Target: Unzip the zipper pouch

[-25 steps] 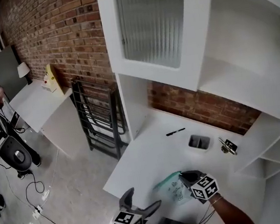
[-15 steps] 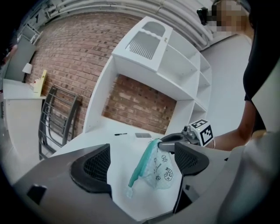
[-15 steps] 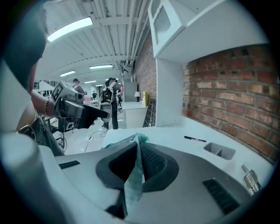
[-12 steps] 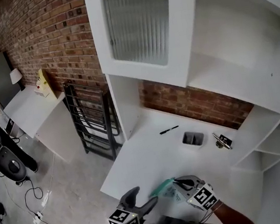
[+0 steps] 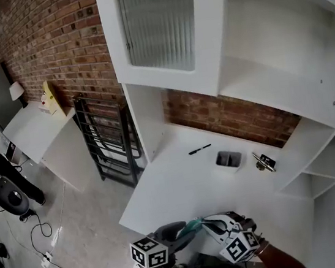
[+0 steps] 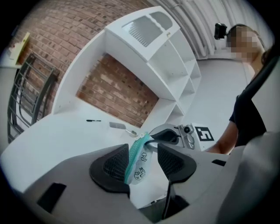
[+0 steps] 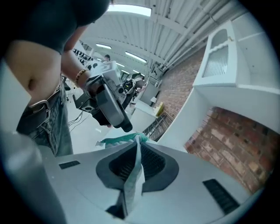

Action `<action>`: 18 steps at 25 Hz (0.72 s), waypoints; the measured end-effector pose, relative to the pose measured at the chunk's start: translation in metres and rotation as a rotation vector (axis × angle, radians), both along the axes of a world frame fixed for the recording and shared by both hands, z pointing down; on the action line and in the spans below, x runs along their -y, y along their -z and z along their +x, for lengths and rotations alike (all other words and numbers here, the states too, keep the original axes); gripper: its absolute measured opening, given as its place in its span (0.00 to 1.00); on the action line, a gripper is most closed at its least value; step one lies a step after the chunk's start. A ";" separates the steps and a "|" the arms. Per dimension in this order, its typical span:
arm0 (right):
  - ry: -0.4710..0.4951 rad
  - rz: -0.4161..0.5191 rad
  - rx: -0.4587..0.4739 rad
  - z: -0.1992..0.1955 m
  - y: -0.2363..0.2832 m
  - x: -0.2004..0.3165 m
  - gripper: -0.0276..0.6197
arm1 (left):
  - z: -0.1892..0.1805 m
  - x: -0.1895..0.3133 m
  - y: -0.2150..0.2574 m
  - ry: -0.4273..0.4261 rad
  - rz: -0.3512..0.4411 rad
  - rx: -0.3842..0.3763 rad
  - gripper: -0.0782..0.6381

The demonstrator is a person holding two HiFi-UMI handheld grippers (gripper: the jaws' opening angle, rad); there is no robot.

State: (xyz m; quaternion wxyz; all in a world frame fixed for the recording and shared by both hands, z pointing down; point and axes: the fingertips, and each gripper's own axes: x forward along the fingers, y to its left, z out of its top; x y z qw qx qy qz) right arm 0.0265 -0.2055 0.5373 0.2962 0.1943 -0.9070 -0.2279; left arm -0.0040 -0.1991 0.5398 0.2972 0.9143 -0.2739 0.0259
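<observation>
The pouch (image 5: 194,224) is lifted off the desk (image 5: 175,185), now at 6 o'clock. The right gripper (image 7: 138,143) pinches it. The left gripper (image 6: 142,149) jaws have just been closing around its teal edge but do not press it yet, so I think unzipping comes soon.

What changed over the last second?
The right gripper, shut on the zipper pouch, lifted it off the desk. The left gripper moved in and its jaws have been closing around the pouch's teal edge, not yet clamped. The pen and grey tray stayed put.
</observation>
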 end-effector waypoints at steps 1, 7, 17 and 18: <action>0.017 0.020 -0.010 -0.002 0.002 -0.004 0.08 | 0.000 0.000 0.000 0.006 -0.023 -0.022 0.40; 0.077 0.128 -0.090 -0.007 0.004 -0.024 0.08 | 0.010 -0.008 -0.002 -0.066 -0.033 0.039 0.38; 0.071 0.215 -0.179 0.009 -0.004 -0.035 0.08 | 0.031 -0.019 -0.004 -0.141 -0.003 0.087 0.27; 0.066 0.211 -0.181 0.011 -0.004 -0.036 0.08 | 0.033 -0.020 -0.004 -0.144 0.000 0.096 0.27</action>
